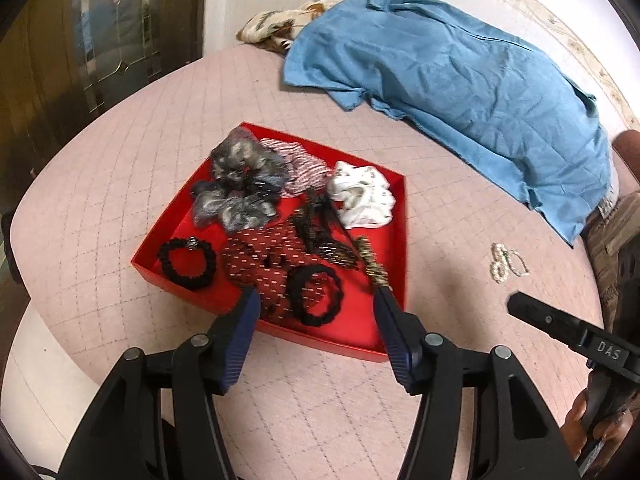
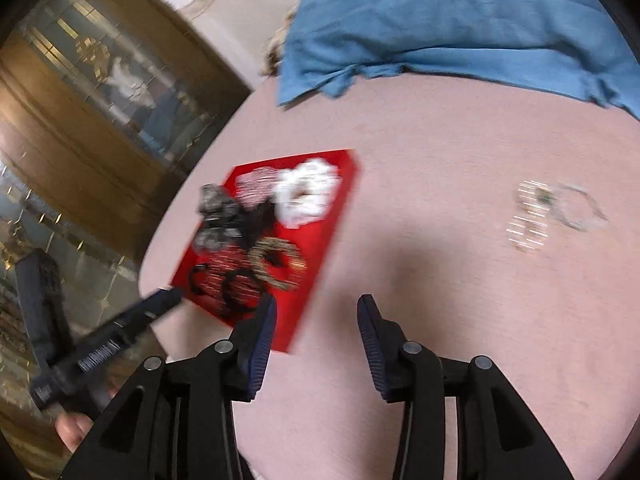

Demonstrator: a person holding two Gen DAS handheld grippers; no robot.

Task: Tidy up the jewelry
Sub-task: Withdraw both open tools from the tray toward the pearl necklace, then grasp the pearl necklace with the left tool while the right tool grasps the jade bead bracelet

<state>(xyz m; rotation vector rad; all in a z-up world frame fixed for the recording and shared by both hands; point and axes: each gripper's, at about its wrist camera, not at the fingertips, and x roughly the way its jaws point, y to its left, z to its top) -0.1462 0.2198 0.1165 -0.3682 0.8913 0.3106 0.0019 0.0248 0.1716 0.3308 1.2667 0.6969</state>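
Observation:
A red tray [image 1: 394, 216] sits on the pink quilted table and holds several hair ties and scrunchies: a grey one [image 1: 236, 184], a white one [image 1: 362, 194], a dark red one [image 1: 260, 258], black bands [image 1: 186, 264] and a beaded gold-black bracelet [image 1: 372, 260]. My left gripper [image 1: 316, 300] is open and empty over the tray's near edge. A pearl bracelet [image 1: 506, 262] lies on the table right of the tray; it shows blurred in the right wrist view [image 2: 532, 216]. My right gripper [image 2: 316, 308] is open and empty above the table, beside the tray [image 2: 340, 200].
A blue cloth [image 1: 460, 76] covers a pile at the back of the table [image 1: 120, 168]. A patterned fabric [image 1: 276, 26] pokes out behind it. A glass-fronted cabinet [image 1: 100, 32] stands to the left. The right wrist view is motion-blurred.

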